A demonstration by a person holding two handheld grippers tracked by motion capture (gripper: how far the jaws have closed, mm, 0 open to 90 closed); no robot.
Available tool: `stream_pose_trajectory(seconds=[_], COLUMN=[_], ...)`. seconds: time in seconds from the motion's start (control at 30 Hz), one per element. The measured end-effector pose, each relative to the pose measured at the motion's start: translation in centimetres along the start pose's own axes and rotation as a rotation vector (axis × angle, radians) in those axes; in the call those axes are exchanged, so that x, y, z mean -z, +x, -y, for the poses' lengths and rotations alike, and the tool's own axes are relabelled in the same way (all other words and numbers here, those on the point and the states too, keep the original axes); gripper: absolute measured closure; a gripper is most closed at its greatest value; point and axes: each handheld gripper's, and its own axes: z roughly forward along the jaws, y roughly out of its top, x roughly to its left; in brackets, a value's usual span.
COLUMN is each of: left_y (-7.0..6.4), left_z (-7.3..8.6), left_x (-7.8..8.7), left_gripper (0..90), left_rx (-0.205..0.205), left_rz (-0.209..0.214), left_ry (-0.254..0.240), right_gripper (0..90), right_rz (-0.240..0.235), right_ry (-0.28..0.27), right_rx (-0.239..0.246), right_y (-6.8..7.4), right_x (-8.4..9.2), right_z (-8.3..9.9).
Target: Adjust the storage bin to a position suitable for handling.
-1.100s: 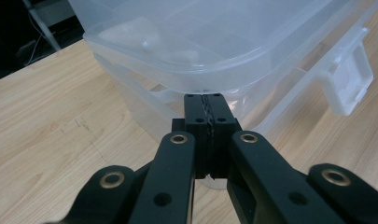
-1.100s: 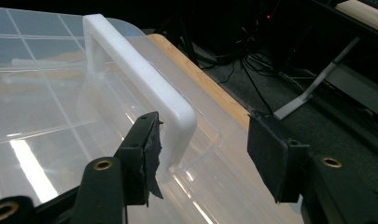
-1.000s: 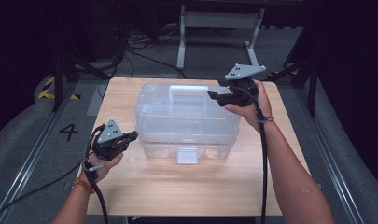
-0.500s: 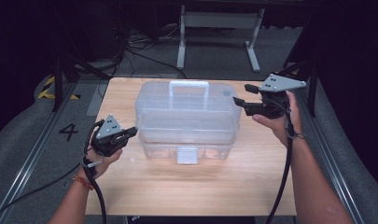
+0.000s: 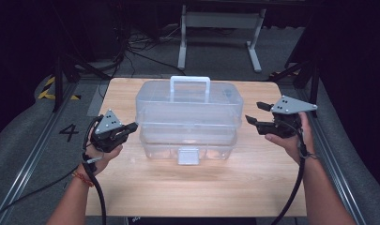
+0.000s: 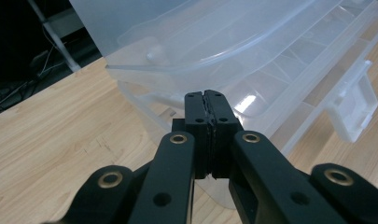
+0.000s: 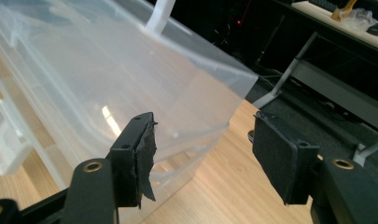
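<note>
High view: a clear plastic box (image 5: pixel 188 121) with a handle sits mid-table, lid down, contents unreadable. The left gripper (image 5: pixel 116 132) is just beside its left end, the right gripper (image 5: pixel 256 115) just beside its right.

Left gripper view: the jaws are pressed together, empty, near the box (image 6: pixel 252 60).

Right gripper view: the jaws stand apart, having just been opening, with nothing between them.

I can read one marking: a dark numeral "4" (image 5: pixel 68 132) painted on the grey floor mat (image 5: pixel 33 140), at about nine o'clock from the light wooden table (image 5: pixel 201 187), just off its edge in the high view. Beyond it, at about ten o'clock, sits a patch of yellow-and-black hazard striping (image 5: pixel 50 89), which carries no lettering. I find no other legible text, label or brand anywhere.
</note>
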Motion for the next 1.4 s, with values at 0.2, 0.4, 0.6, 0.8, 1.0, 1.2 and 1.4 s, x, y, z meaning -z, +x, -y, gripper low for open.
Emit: stream_pose_trajectory(seconds=[0.2, 0.4, 0.6, 0.8, 1.0, 1.2, 1.4], left_y=[0.1, 0.3, 0.5, 0.5, 0.4, 0.4, 0.4], left_z=[-0.3, -0.8, -0.9, -0.8, -0.8, -0.6, 0.1], left_x=[0.0, 0.1, 0.1, 0.1, 0.1, 0.2, 0.3], left_gripper=[88.9, 88.6, 88.7, 88.4, 85.6, 83.5, 81.2], left_rx=[0.003, -0.001, 0.003, 0.006, 0.012, 0.014, 0.017], left_rz=[-0.001, -0.004, -0.005, -0.004, -0.004, -0.014, -0.012], left_ry=[-0.007, -0.010, -0.017, -0.021, -0.032, -0.041, -0.040], right_gripper=[39.4, 40.5, 41.2, 42.2, 46.6, 48.4, 49.8], right_rz=[-0.011, -0.035, -0.038, -0.029, -0.023, -0.010, 0.006], right_ry=[0.025, 0.048, 0.025, -0.022, -0.042, -0.064, -0.090], right_rx=[0.003, 0.003, 0.004, -0.018, -0.030, -0.011, -0.020], right_y=[0.1, 0.4, 0.9, 1.0, 1.2, 1.6, 1.5], right_x=[-0.8, -2.0, -3.1, -4.0, -4.5, -4.5, -4.5], right_z=[1.5, 2.6, 2.9, 2.5, 2.4, 2.0, 1.8])
